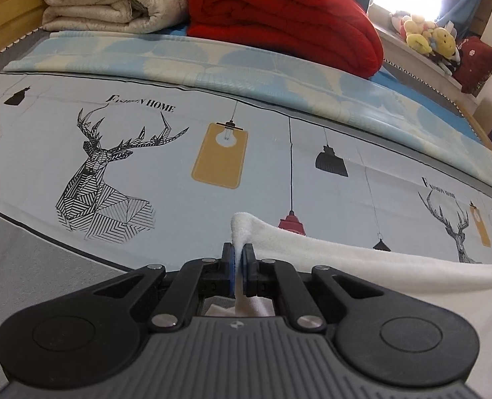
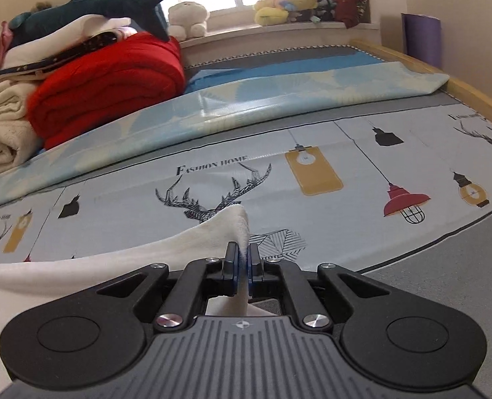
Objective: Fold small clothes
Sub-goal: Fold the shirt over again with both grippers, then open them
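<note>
Left wrist view: the left tongs (image 1: pixel 238 256) are clamped on a corner of the white garment (image 1: pixel 362 262), which trails off toward 3 o'clock over the printed bed sheet (image 1: pixel 166 166). A red blanket (image 1: pixel 285 16) lies at 12 o'clock.

Right wrist view: the right tongs (image 2: pixel 242 259) pinch another corner of the white garment (image 2: pixel 129 262), the cloth spreading toward 9 o'clock above the printed bed sheet (image 2: pixel 345 206).
</note>
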A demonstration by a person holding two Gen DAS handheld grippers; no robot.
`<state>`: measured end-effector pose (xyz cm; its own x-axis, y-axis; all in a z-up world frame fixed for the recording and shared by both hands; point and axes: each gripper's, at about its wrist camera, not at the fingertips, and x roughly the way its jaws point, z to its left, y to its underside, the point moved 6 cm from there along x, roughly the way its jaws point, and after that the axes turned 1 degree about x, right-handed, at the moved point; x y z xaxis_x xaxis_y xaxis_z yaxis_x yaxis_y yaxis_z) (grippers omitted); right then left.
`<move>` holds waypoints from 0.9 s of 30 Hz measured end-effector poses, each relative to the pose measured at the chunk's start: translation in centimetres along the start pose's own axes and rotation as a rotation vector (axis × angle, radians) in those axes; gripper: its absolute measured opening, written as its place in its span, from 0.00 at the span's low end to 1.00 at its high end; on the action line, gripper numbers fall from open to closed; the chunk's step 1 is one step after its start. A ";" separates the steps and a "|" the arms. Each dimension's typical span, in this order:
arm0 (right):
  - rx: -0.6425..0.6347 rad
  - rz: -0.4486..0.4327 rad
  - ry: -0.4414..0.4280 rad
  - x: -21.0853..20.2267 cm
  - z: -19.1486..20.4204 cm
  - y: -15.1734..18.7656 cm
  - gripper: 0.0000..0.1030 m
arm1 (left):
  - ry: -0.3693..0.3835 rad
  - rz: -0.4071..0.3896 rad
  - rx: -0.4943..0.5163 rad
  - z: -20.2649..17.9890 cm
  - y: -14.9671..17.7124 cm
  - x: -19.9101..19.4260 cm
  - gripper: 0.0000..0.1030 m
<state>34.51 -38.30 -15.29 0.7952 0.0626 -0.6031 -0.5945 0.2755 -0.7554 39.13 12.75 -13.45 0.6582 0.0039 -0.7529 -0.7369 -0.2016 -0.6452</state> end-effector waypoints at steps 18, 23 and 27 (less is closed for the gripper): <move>-0.051 0.305 -0.223 -3.8 2.2 4.4 0.24 | 0.363 0.283 0.345 -2.4 8.0 -5.5 0.39; -0.189 0.434 -0.254 -6.4 3.5 8.1 0.24 | 0.297 0.460 0.607 -1.6 15.4 -5.1 0.14; -0.270 0.626 -0.054 -5.7 0.8 12.4 0.24 | 0.214 0.480 0.654 -0.4 17.0 -5.0 0.02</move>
<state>22.72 -34.46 -21.04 0.2928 0.1821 -0.9387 -0.9475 -0.0769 -0.3105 23.35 8.95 -20.60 0.2170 -0.1366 -0.9666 -0.8419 0.4750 -0.2561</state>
